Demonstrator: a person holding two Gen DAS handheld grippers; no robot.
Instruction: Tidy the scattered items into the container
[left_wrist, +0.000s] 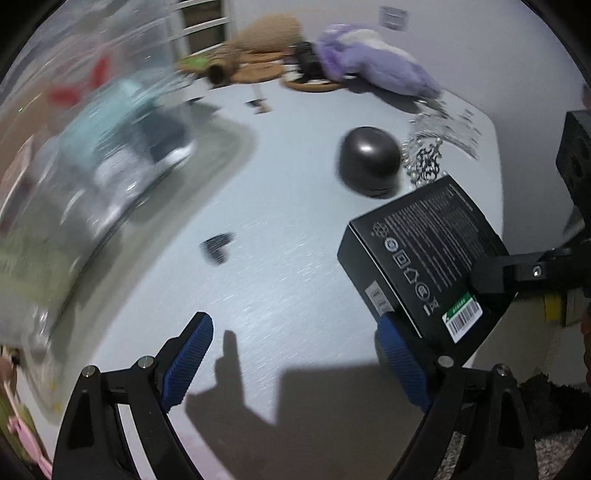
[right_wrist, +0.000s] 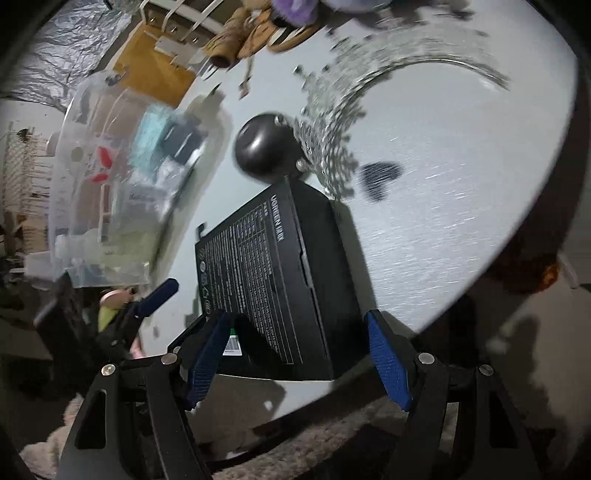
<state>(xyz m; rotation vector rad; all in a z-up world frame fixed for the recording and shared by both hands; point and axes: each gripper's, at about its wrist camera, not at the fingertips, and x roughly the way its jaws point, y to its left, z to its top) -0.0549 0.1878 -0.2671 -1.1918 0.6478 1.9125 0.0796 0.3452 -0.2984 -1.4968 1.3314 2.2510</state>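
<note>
A black printed box is held tilted above the grey table, with my right gripper shut on it, blue pads on both sides. My left gripper is open and empty, its right pad beside the box's lower corner. The clear plastic container stands at the left, blurred, with teal and dark items inside. A dark dome-shaped object, a beaded glittery piece and a small black clip lie on the table.
A purple plush toy, a tan plush and cork coasters sit at the table's far edge. The table's right edge drops to a shaggy carpet. A white rack stands behind the container.
</note>
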